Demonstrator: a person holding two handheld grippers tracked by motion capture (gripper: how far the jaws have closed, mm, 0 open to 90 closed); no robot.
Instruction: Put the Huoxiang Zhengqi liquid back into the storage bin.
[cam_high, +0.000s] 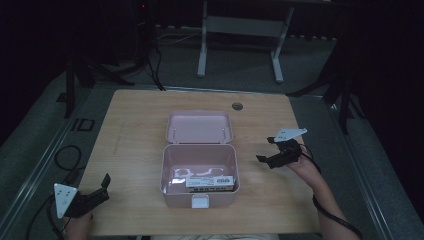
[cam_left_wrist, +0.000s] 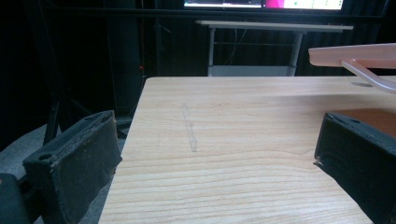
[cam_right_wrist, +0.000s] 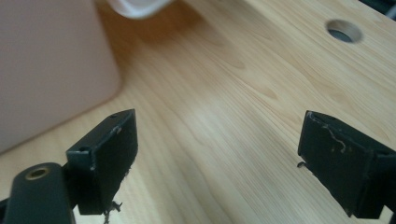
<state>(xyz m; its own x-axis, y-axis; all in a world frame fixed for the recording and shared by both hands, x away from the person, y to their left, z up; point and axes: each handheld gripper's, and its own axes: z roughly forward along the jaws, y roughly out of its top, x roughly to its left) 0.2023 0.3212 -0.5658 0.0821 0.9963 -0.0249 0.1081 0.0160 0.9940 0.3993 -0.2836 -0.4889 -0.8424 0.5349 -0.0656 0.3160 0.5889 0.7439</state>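
The wooden table (cam_high: 135, 130) is lying broad and mostly bare, its left and right edges running well clear of the pink storage box (cam_high: 199, 172) that is sitting at its middle, nearer the person's edge. The box is standing open, its lid (cam_high: 199, 126) folded back flat toward the far side, and its white front latch (cam_high: 200, 201) is facing the near edge. Inside, a flat white carton (cam_high: 210, 182) is lying along the front wall, with a paler sheet beside it that is too dim to name. A round cable hole (cam_high: 237, 106) is sitting near the far edge, behind the lid.

The right gripper (cam_high: 270, 150) is hovering over open wood just beside the box's right wall, a person's hand behind it; its jaws are standing wide apart with nothing between them, and the right gripper view is showing the pink wall at one side and bare grain ahead. The left gripper (cam_high: 102, 186) is waiting at the table's near left corner, well apart from the box, jaws likewise spread on nothing, with clear tabletop stretching before it.
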